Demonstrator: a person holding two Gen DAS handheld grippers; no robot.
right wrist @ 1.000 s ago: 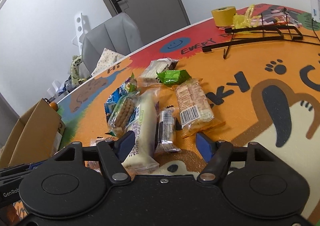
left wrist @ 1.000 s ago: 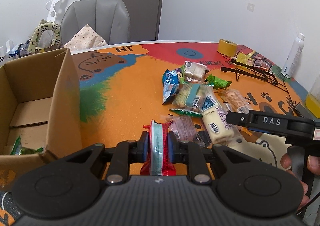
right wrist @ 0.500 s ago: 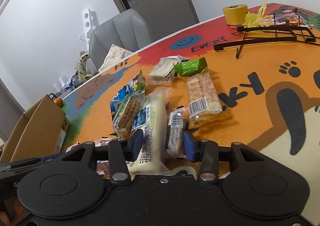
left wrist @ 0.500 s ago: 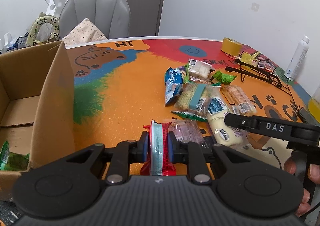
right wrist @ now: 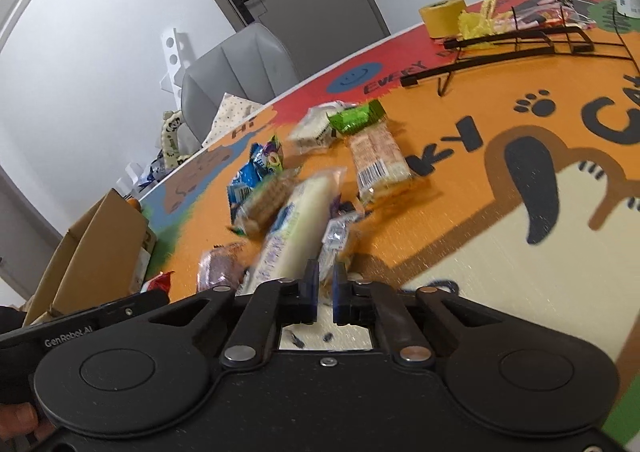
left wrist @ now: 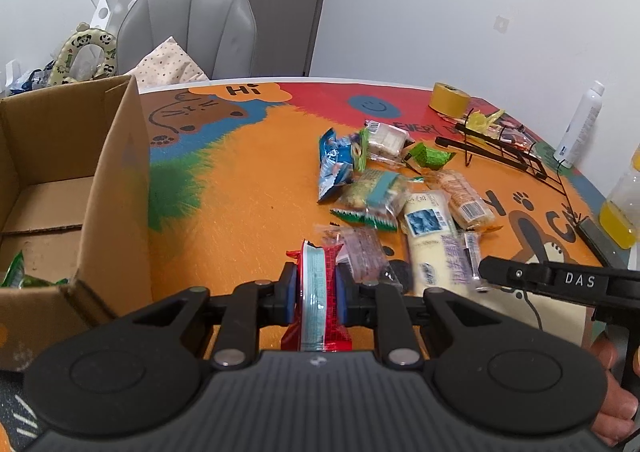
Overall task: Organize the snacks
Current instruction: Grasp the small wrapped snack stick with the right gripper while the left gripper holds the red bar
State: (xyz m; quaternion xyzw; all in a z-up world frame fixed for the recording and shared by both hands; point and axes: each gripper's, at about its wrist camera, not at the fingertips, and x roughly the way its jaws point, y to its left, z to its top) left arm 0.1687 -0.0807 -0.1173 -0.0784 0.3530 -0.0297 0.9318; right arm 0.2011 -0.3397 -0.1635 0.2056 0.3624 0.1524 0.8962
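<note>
My left gripper [left wrist: 316,288] clamps one red snack packet [left wrist: 318,306] beside the single cardboard box [left wrist: 108,188]. My right gripper [right wrist: 325,284] pinches one small clear-wrapped snack [right wrist: 336,240] at the near edge of the pile, just beside one long white cake roll [right wrist: 292,228]. One green packet [left wrist: 18,276] lies in the box.
</note>
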